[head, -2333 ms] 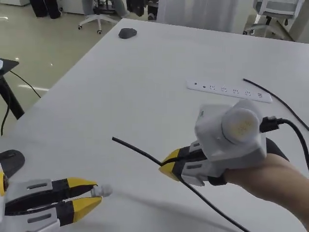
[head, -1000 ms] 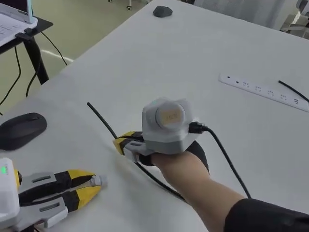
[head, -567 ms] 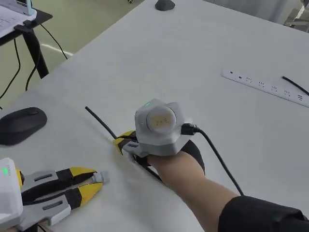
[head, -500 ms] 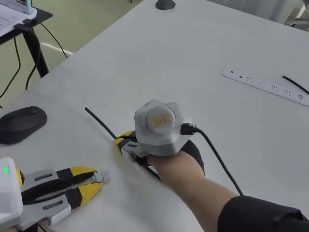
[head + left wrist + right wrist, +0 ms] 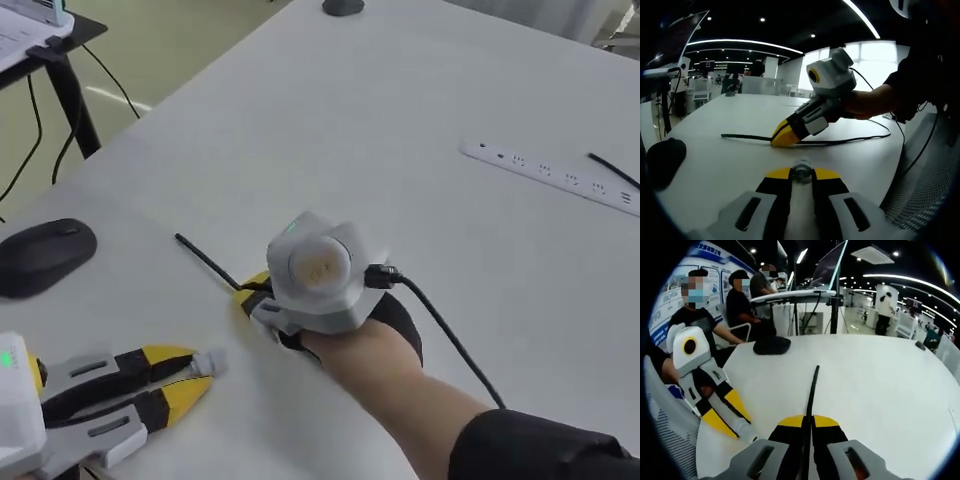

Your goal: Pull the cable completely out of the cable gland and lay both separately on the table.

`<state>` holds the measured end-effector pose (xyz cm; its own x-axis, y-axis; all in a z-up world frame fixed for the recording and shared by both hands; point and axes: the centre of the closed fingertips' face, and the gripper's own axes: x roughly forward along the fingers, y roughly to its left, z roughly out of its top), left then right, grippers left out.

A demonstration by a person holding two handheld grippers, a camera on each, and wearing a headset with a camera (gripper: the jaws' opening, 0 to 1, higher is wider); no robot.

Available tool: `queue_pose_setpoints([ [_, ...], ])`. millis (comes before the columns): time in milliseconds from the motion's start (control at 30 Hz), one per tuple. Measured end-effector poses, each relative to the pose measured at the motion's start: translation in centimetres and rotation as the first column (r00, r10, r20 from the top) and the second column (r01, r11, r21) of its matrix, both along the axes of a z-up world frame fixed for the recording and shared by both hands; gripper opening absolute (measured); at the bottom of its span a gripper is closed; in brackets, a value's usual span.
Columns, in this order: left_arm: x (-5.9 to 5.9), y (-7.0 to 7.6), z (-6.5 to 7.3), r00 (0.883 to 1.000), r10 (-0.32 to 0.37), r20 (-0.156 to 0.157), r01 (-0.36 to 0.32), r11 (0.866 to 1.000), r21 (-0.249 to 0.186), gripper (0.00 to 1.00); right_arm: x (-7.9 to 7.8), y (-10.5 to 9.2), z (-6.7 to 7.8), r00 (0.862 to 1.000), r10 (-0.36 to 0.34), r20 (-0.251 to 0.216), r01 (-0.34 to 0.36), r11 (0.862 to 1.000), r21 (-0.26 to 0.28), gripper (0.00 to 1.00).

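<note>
Nearest, at 7 o'clock in the head view, the left hand-held gripper (image 5: pixel 205 372) lies low over the white counter (image 5: pixel 330 120) with its yellow-tipped jaws clenched on the cable gland (image 5: pixel 214 362), a small pale grey piece that pokes out past the tips toward 3 o'clock. The left gripper view shows the gland pinched right at the jaw ends, its round end facing forward. A little farther in, near the middle of the head view, the right hand-held gripper (image 5: pixel 248 294) is held by a hand in a black sleeve (image 5: pixel 540 450) and points toward 9 o'clock. Its jaws are pressed together on the black cable (image 5: pixel 205 260), which is free of the gland and well apart from it. In the right gripper view the cable runs up between the two jaws and straight on toward 12 o'clock. Its free end reaches toward 10 o'clock from the jaw tips in the head view and seems to rest on the counter, though contact is hard to judge. At 9 o'clock sits a dark mouse (image 5: pixel 45 255). Farther off, at 2 o'clock, a white power strip (image 5: pixel 550 178) lies flat, and at 12 o'clock, at the far edge, is a second mouse (image 5: pixel 343 7).
</note>
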<state>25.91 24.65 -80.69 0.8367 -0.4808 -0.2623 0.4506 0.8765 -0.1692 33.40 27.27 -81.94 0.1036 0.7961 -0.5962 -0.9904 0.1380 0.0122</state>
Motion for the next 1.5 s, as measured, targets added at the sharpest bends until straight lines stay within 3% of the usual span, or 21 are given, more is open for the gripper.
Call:
queue_pose_setpoints([
  [167,0.0,-0.1,0.3,1.000,0.002,0.007,-0.001,1.000,-0.016,0.25,0.3,0.1,-0.2,1.000,-0.007,0.015,0.007,1.000,0.005,0.11],
  [300,0.2,-0.2,0.3,1.000,-0.001,0.010,0.001,1.000,-0.018,0.45,0.7,0.0,-0.2,1.000,-0.016,0.011,0.016,1.000,0.015,0.18],
  [400,0.3,0.0,0.3,1.000,0.009,0.014,-0.009,1.000,-0.008,0.50,1.0,-0.1,-0.2,1.000,-0.028,0.013,0.028,0.999,0.023,0.28],
  [467,0.4,0.1,0.6,1.000,0.018,0.025,-0.017,1.000,-0.009,0.52,1.6,-0.3,-0.1,0.998,-0.038,0.056,0.036,0.999,0.033,0.34],
  [500,0.4,0.2,0.7,0.999,0.022,0.034,-0.022,1.000,0.005,0.51,1.5,-0.5,-0.2,0.998,-0.045,0.054,0.043,0.998,0.034,0.36],
  [533,0.5,0.6,0.8,0.999,0.030,0.042,-0.032,0.998,0.053,0.50,1.7,-0.6,-0.2,0.997,-0.060,0.044,0.058,0.998,0.033,0.38],
  [600,0.6,0.5,1.1,0.998,0.035,0.044,-0.036,0.999,0.028,0.56,1.9,-0.6,0.0,0.995,-0.096,0.013,0.095,0.994,0.054,0.43],
  [767,1.0,1.0,1.5,0.996,0.057,0.068,-0.061,0.997,0.054,0.71,2.8,-0.6,0.5,0.990,-0.143,0.015,0.141,0.986,0.083,0.61],
  [800,1.1,1.5,1.4,0.995,0.079,0.065,-0.084,0.992,0.090,0.74,3.0,-0.6,0.7,0.989,-0.150,0.009,0.149,0.985,0.091,0.64],
  [900,1.5,1.2,1.8,0.995,0.082,0.056,-0.085,0.995,0.050,0.87,3.9,-0.6,1.3,0.982,-0.191,0.010,0.188,0.974,0.125,0.79],
  [1000,1.7,0.9,2.0,0.997,0.071,0.040,-0.073,0.996,0.045,0.91,4.5,-1.0,1.7,0.973,-0.231,-0.014,0.231,0.963,0.140,0.99],
  [1067,1.8,0.7,2.1,0.997,0.068,0.025,-0.069,0.997,0.043,0.99,4.6,-1.7,1.9,0.970,-0.241,-0.025,0.242,0.961,0.137,0.99],
  [1167,1.9,0.4,2.2,0.998,0.059,-0.002,-0.059,0.998,0.024,0.99,4.7,-2.8,2.1,0.967,-0.254,-0.035,0.256,0.959,0.123,0.99],
  [1267,2.0,0.2,2.8,0.999,0.053,-0.005,-0.053,0.998,0.020,0.99,5.3,-4.8,2.7,0.959,-0.282,-0.016,0.282,0.954,0.106,0.99],
  [1333,2.1,-0.2,2.8,0.999,0.039,-0.031,-0.039,0.999,0.005,0.99,5.8,-6.5,3.2,0.950,-0.312,0.001,0.310,0.945,0.101,0.99],
  [1467,2.1,-0.9,3.3,0.999,0.002,-0.043,-0.002,1.000,0.012,0.99,6.3,-9.7,3.9,0.928,-0.372,0.004,0.371,0.925,0.078,0.99],
  [1500,2.2,-1.0,3.4,0.999,0.002,-0.042,-0.001,1.000,0.021,0.99,6.2,-10.6,4.4,0.922,-0.386,-0.016,0.386,0.919,0.077,0.99],
])
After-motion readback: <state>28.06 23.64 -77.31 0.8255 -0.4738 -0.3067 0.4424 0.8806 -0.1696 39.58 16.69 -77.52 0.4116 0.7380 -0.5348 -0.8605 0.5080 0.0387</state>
